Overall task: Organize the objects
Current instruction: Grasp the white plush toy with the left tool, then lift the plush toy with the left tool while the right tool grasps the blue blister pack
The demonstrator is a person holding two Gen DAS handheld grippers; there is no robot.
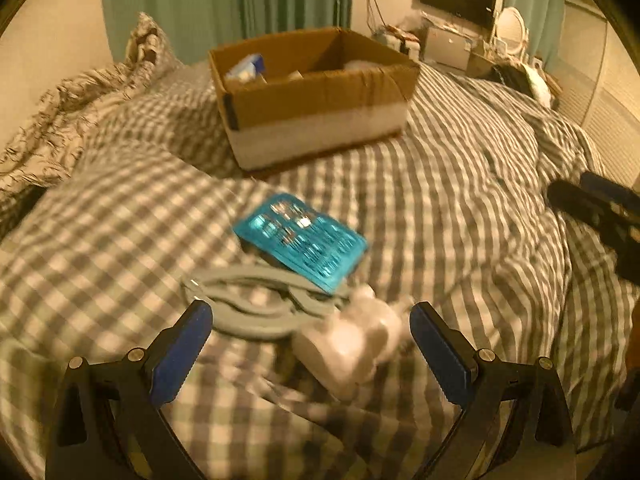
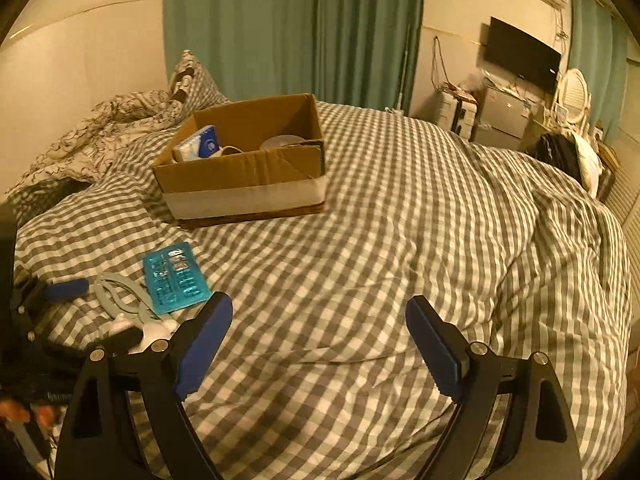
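A white charger plug (image 1: 352, 344) with a coiled grey cable (image 1: 256, 300) lies on the checked bed cover. A blue blister pack (image 1: 302, 242) rests on the cable's far edge. My left gripper (image 1: 310, 344) is open, its blue pads on either side of the plug, not touching it. In the right wrist view the blister pack (image 2: 174, 278), cable (image 2: 116, 292) and left gripper (image 2: 100, 312) sit at lower left. My right gripper (image 2: 318, 340) is open and empty over bare bed cover. An open cardboard box (image 1: 316, 96) holds several items.
The box (image 2: 244, 164) stands mid-bed, beyond the objects. A crumpled patterned blanket (image 1: 60, 120) lies at the far left. A TV (image 2: 522, 58), small cabinets and clutter stand past the bed's right side. Green curtains hang behind.
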